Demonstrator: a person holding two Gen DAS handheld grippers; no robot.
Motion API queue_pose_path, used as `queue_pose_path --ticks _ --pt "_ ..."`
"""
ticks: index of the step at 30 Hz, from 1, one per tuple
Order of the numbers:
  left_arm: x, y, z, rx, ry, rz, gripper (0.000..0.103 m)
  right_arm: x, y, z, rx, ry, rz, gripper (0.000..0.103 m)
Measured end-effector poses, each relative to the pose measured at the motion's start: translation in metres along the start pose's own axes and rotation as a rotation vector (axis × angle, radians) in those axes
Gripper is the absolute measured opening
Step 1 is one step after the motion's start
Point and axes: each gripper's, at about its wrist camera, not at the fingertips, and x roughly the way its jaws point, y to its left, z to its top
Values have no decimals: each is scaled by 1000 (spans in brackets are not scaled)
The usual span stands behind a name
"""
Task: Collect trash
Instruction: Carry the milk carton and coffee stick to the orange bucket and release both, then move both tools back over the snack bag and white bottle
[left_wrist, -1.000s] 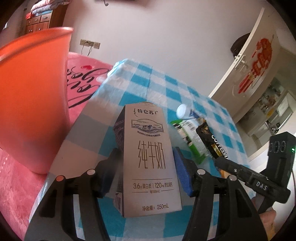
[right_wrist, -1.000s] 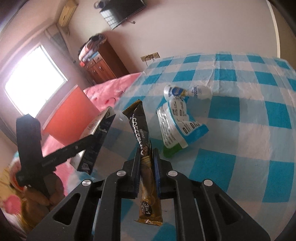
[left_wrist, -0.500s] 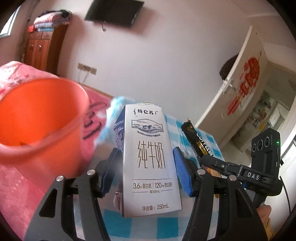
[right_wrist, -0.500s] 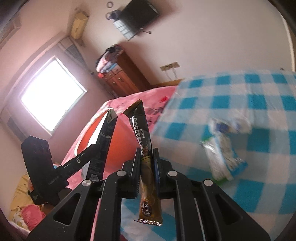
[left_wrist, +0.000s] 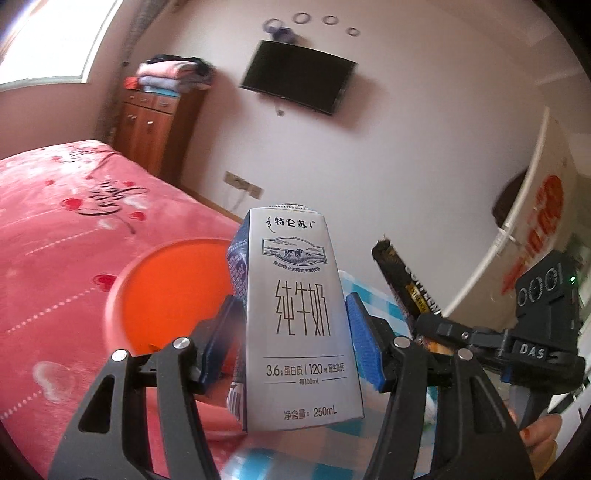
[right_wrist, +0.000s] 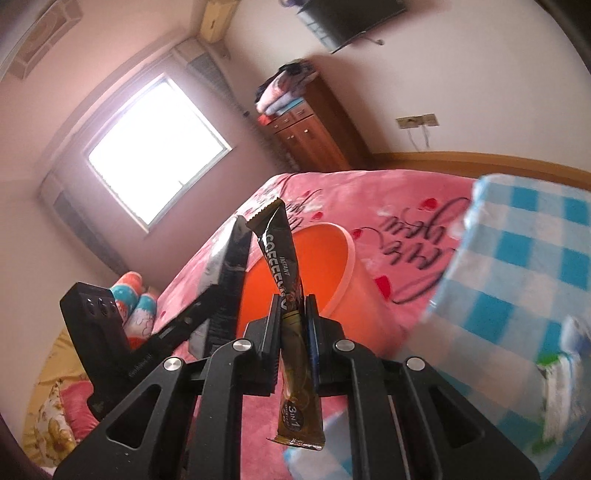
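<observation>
A grey upright 250 mL milk carton (left_wrist: 303, 317) is clamped by the left gripper (left_wrist: 295, 343); at two o'clock, a black-and-gold coffee sachet (right_wrist: 291, 314) is pinched upright in the right gripper (right_wrist: 293, 325). Beyond, a round orange plastic bin (left_wrist: 166, 288) is seen on the pink bed (left_wrist: 55, 229).

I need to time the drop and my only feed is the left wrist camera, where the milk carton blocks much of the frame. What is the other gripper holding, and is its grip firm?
Observer: The right gripper is shut on a coffee sachet, pinched near its middle, with the "3 in 1" end hanging below the pads.
Operator: Does the bin sit on the table?
Observer: No. In the right wrist view the orange bin stands on the pink bedspread, beside the edge of the checked tablecloth.
Operator: Any trash left behind?
Observer: Yes, a blurred green and white wrapper lies on the cloth at the right edge of the frame.
</observation>
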Motion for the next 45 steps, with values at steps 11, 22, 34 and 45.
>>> queue_pose_path --ticks 11,22,34,45 --pt "23 38 1 -62 45 63 61 70 9 22 23 59 25 15" --pt "33 41 -9 -41 74 123 77 52 2 11 -31 -34 -135 90" --pt "17 15 -15 40 -34 126 83 -12 -37 -32 -73 -191 -324 96" --pt "7 -24 -21 65 -78 41 83 -67 -62 -64 -67 -300 -431 98"
